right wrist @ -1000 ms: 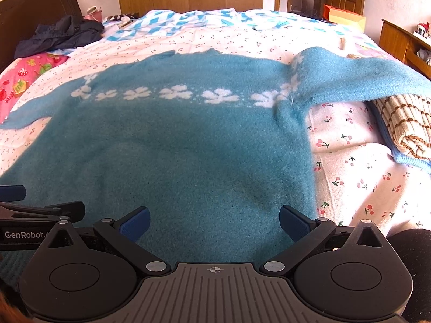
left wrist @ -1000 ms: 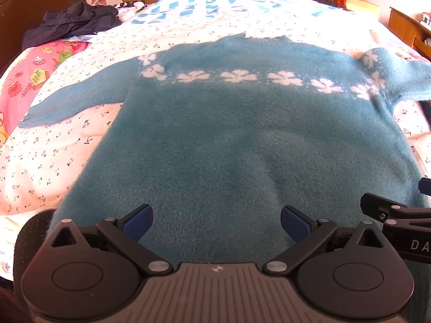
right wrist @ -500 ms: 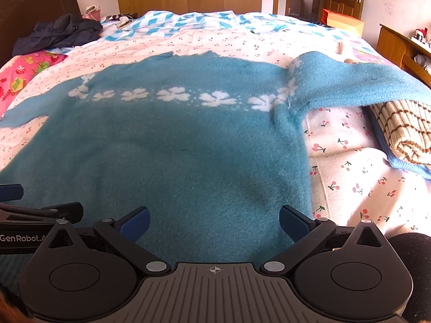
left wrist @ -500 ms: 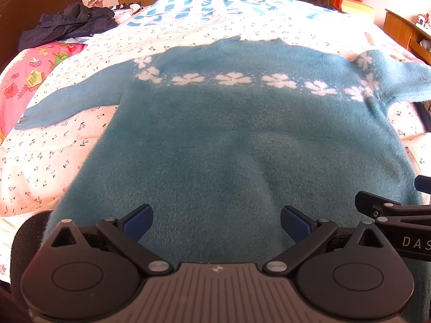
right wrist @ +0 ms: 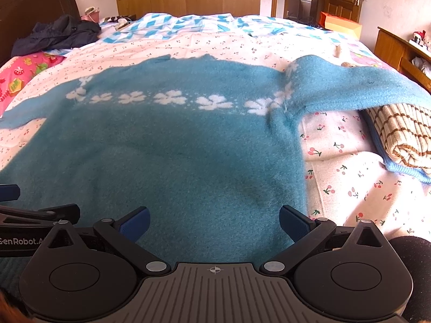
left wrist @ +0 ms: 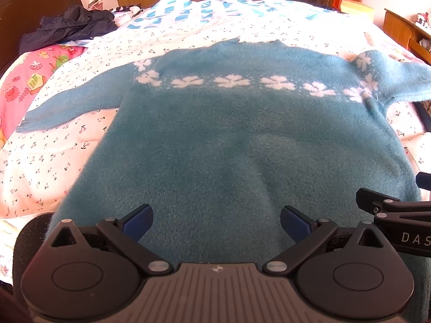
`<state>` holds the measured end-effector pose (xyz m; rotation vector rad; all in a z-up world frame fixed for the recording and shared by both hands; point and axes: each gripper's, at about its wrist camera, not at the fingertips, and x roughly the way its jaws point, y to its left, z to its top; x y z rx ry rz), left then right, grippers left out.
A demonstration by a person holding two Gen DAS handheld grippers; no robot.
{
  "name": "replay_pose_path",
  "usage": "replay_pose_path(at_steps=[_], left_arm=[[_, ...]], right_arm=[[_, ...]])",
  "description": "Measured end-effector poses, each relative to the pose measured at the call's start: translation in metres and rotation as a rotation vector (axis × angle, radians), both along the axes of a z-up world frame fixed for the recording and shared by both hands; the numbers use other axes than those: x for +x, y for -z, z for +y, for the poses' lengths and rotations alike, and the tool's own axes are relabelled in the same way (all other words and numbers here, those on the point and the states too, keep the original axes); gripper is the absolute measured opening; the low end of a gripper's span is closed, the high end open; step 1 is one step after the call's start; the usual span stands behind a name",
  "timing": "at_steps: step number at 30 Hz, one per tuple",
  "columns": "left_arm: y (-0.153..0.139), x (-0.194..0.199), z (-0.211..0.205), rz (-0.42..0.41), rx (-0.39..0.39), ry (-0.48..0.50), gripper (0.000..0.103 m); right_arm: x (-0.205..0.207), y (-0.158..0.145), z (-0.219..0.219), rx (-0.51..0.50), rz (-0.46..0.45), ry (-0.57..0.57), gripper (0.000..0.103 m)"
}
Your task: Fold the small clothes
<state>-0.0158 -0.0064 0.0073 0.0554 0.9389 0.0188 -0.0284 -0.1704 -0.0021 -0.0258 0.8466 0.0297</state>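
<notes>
A fuzzy teal sweater [left wrist: 215, 140] with a band of white flowers lies flat on the bed, neck away from me, sleeves spread to both sides. My left gripper [left wrist: 215, 222] hovers open over the hem's left part, blue pads wide apart with nothing between them. Over the hem near the sweater's [right wrist: 172, 148] right edge, my right gripper [right wrist: 214, 222] is open and empty too. Each gripper shows at the edge of the other's view. The right sleeve [right wrist: 350, 86] drapes over a folded striped knit.
A cherry-print sheet [right wrist: 350, 183] covers the bed. A beige brown-striped folded knit [right wrist: 404, 134] lies at the right. Dark clothes [left wrist: 70, 27] and a pink pillow [left wrist: 24, 86] sit far left by the headboard. A blue-patterned quilt [right wrist: 188, 24] is beyond; wooden furniture [right wrist: 398, 51] stands right.
Both views have drawn back and risen slightly from the sweater, so more of it shows. Both grippers stay open; the sweater has not moved.
</notes>
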Motion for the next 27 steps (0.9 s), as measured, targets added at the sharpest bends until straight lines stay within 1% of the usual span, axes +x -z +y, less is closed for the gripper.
replay_pose_path(at_steps=[12,21,27], left_arm=[[-0.0014,0.0016,-0.0010,-0.002,0.000,0.003,0.103],[-0.0053,0.0053,-0.0053,-0.019,0.022,0.018,0.103],[-0.0088,0.0084,-0.0096,-0.031,0.027,0.030,0.103]], right_arm=[[0.0008,-0.0024,0.0018,-0.018,-0.011,0.001,0.102],[0.0030,-0.0061,0.0003,-0.032,-0.033,0.004,0.102],[0.0042,-0.0077,-0.0034,-0.035,-0.045,0.011,0.100]])
